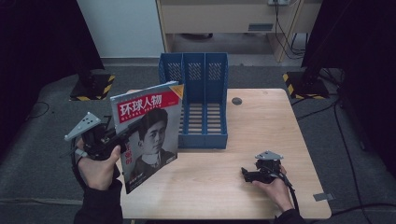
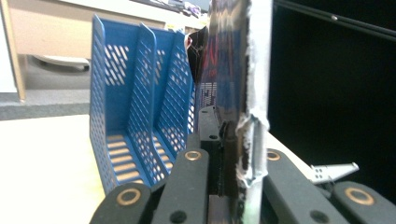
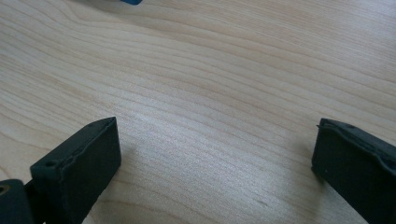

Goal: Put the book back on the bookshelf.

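1. High view: the left gripper holds a magazine upright above the desk's left side, just left of the blue file rack. The right gripper rests on the desk near its front right.
2. Left gripper view: the fingers are clamped on the magazine's edge, with the rack beyond.
3. Right gripper view: its fingers stand wide over bare wood.

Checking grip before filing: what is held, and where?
Left gripper clamps the red-titled portrait magazine at its spine edge, upright. Right gripper holds nothing.
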A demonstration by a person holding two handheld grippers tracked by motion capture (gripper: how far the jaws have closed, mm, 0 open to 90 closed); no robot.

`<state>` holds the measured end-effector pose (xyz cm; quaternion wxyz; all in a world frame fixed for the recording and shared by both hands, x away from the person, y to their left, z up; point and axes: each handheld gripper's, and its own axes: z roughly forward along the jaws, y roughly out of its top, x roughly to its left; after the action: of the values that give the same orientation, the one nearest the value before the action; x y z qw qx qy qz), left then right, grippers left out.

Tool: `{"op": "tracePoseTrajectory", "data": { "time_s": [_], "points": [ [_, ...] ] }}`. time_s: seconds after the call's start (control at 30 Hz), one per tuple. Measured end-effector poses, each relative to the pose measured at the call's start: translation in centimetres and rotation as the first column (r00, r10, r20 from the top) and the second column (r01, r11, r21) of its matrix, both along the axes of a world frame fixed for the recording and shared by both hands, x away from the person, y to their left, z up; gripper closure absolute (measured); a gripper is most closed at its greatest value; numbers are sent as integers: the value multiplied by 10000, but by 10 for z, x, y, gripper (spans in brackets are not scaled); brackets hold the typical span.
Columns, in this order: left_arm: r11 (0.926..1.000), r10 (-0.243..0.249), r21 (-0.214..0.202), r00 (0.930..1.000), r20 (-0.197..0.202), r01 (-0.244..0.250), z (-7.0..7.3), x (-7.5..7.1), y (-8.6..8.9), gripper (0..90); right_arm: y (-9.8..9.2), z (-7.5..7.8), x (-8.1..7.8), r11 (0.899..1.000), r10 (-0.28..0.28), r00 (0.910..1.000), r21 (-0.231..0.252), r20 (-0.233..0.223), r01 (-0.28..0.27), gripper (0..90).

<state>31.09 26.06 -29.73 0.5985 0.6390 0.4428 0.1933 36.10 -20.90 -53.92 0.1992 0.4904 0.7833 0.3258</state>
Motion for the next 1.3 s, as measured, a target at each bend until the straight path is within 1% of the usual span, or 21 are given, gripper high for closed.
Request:
{"op": "tracePoseTrajectory", "data": {
  "time_s": [0.1,0.2,0.3,0.4,0.47,0.57,0.73,0.83,0.9,1.0,1.13,1.23,1.3],
  "points": [
    [9998,200,3,9997,170,-200,8,6,0,866,0,0,0,10000,-6,10000,6,-12,6,15],
    [9990,429,-175,9985,349,-423,15,15,-1,866,0,0,0,10000,-1,10000,-5,-11,1,15],
    [9978,600,-319,9971,477,-585,18,23,-1,866,0,0,0,10000,18,10000,-6,-4,-18,14],
    [9956,878,-394,9942,628,-854,20,32,-2,866,0,0,0,10000,14,10000,-3,-11,-14,13],
    [9935,1072,-454,9920,667,-1043,19,40,-2,866,0,0,0,10000,14,10000,-4,-10,-14,13],
    [9908,1294,-478,9898,597,-1266,16,51,-2,866,0,0,0,10000,14,10000,-2,-9,-14,13],
    [9879,1493,-482,9877,454,-1471,13,69,-3,866,0,0,0,10000,15,10000,-1,-15,-15,12],
    [9859,1646,-377,9850,513,-1628,11,79,-4,866,0,0,1,10000,38,10000,-3,-34,-38,10],
    [9835,1799,-296,9819,596,-1784,10,86,-6,866,0,0,1,10000,23,10000,3,-35,-23,8],
    [9800,1975,-360,9784,613,-1956,6,96,-7,866,1,0,1,10000,-9,10000,12,-31,9,8],
    [9759,2143,-557,9750,588,-2111,3,108,-8,866,1,0,1,10000,0,10000,3,-24,0,7],
    [9744,2216,-501,9735,562,-2190,2,116,-12,866,1,0,1,10000,19,10000,-5,-43,-19,6],
    [9737,2266,-365,9723,580,-2247,1,121,-14,866,1,0,1,10000,24,10000,-5,-43,-24,6]
  ]
}}
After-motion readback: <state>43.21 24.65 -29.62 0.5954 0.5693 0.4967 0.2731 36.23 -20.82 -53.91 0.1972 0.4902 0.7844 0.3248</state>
